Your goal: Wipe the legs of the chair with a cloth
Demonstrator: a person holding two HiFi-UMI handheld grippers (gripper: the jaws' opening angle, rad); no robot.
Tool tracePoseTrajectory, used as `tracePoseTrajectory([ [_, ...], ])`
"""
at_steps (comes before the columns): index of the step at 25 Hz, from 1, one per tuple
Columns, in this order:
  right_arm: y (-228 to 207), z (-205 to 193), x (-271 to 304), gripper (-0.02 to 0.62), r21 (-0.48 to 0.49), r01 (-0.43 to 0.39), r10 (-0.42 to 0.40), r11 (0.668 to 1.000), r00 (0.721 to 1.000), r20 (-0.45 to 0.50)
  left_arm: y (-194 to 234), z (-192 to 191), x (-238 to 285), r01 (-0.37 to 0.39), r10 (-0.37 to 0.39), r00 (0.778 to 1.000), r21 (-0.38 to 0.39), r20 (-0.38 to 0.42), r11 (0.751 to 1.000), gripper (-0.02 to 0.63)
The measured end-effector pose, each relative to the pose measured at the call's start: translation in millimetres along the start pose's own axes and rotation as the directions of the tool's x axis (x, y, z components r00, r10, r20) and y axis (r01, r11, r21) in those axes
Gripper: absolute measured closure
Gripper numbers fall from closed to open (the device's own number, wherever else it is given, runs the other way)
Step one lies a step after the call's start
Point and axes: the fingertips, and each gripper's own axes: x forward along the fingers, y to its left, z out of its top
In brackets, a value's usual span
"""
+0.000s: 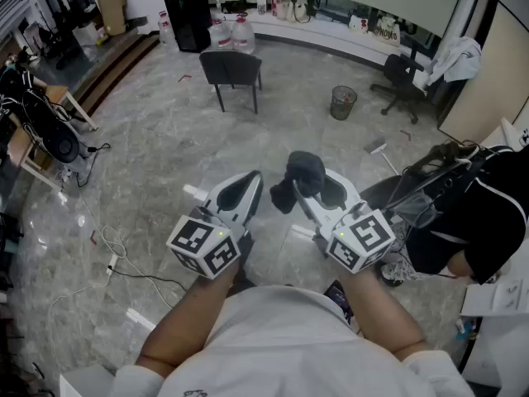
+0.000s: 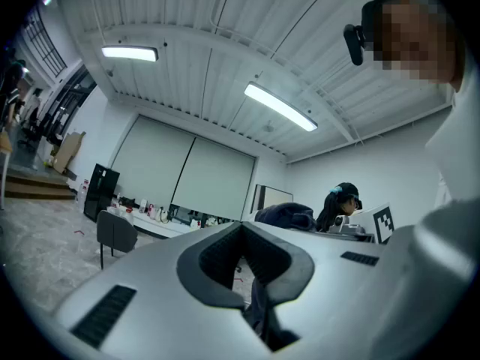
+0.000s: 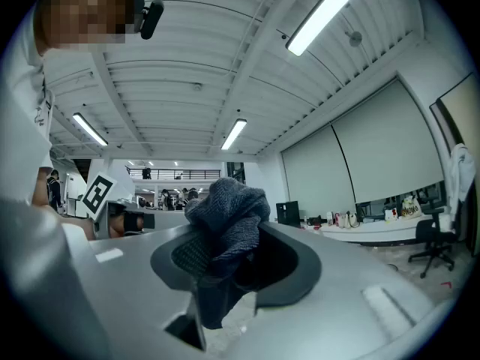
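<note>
Two things matter here, I judge: closing on the chair (image 1: 232, 69), which stands well apart across the floor (image 1: 157, 164), and crouching so the cloth (image 1: 303, 169) can run the full length of each thin leg, its loose bulge leading. The right gripper (image 1: 309, 190) has its jaws clenched on that dark bunched cloth, which pokes out past the tips. The left gripper (image 1: 253, 180) has its jaws together, grasping nothing, free to steady the chair.
</note>
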Motion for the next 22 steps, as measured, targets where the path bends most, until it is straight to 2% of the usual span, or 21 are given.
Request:
tracePoseTrajectory([
  [14,2.7,-8.2,16.0,0.448,0.017,0.000,0.000,1.000,1.000,-0.002,20.0,-7.0,-2.9,-0.013,0.012,1.000,-0.007,-0.013,1.000,0.600],
  [22,4.8,-21.7,67.9,0.447,0.039,-0.012,0.013,0.999,1.000,-0.010,76.5,-4.6,-9.8,-0.043,0.042,0.999,-0.033,-0.021,0.999,0.600],
])
